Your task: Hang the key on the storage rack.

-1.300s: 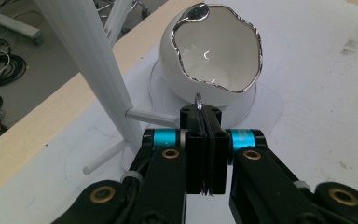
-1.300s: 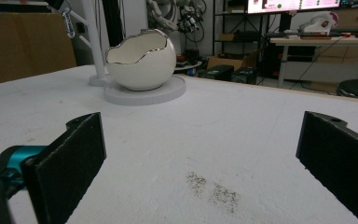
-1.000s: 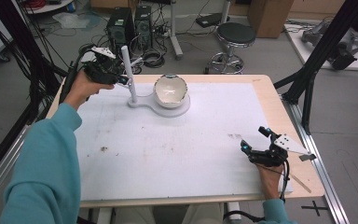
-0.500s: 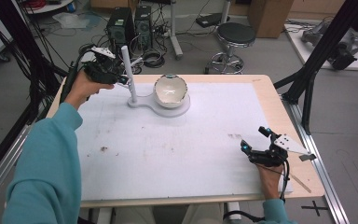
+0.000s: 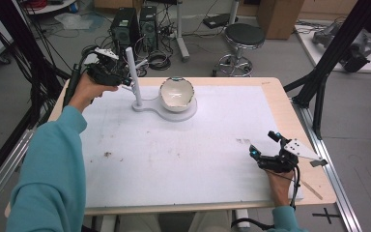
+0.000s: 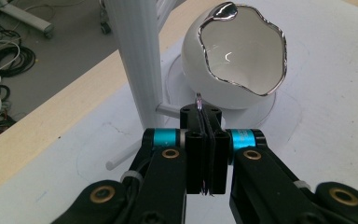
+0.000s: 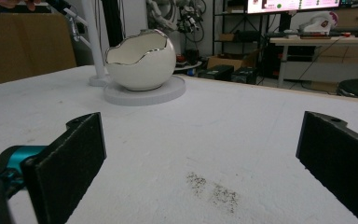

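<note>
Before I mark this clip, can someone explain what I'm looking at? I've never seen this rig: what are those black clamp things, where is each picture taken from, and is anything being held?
No robot here: a person in teal sleeves holds a hand-held two-jaw gripper in each hand. The wide picture comes from a fixed camera above the table; the other two come from cameras riding on the grippers, looking along their own black jaws.

On the white table surface stands a white stand with an upright post, short pegs and a round base, which carries an eggshell-shaped white bowl with a silver rim.

The left gripper is beside the post, its jaws pressed together on a small thin silvery item, too small to identify. The right gripper rests near the table's right edge, jaws wide apart, holding nothing.
</note>
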A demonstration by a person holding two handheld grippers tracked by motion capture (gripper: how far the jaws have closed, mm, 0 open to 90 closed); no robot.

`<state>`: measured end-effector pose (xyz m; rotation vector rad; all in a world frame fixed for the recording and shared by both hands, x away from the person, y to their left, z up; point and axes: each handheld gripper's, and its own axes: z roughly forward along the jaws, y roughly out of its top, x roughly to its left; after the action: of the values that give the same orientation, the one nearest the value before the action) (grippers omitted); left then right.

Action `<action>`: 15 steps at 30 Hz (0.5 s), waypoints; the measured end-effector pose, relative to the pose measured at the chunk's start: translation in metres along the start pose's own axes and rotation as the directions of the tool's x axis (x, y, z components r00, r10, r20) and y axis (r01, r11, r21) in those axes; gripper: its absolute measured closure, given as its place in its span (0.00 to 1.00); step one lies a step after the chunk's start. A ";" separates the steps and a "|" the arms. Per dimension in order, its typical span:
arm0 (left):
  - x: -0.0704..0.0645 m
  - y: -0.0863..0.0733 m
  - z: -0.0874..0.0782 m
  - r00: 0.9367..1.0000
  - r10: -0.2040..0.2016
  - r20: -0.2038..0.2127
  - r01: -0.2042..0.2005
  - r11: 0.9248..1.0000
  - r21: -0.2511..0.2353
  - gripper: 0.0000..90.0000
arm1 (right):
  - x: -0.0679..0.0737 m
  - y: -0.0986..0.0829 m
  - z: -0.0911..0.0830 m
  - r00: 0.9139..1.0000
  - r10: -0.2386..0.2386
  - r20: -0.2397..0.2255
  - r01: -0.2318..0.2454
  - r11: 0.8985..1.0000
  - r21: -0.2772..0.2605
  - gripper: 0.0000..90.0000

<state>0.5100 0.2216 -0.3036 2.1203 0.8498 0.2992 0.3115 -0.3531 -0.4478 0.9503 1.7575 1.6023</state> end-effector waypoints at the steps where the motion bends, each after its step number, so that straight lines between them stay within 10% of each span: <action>1: 0.000 0.000 0.001 1.000 -0.005 0.001 0.005 1.000 -0.002 0.98 | 0.000 0.000 0.000 1.000 -0.003 0.000 0.003 1.000 -0.002 0.01; 6: 0.002 -0.003 0.004 1.000 0.002 -0.022 -0.002 1.000 -0.012 0.94 | 0.000 0.000 0.000 1.000 -0.003 0.001 0.003 1.000 -0.003 0.01; 15: 0.008 -0.011 -0.007 0.998 -0.010 -0.057 0.005 0.996 -0.088 0.47 | 0.001 0.000 0.000 1.000 0.004 0.000 -0.004 1.000 -0.001 0.01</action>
<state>0.5075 0.2366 -0.3079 2.0354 0.8615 0.3880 0.3110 -0.3523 -0.4478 0.9540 1.7559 1.6047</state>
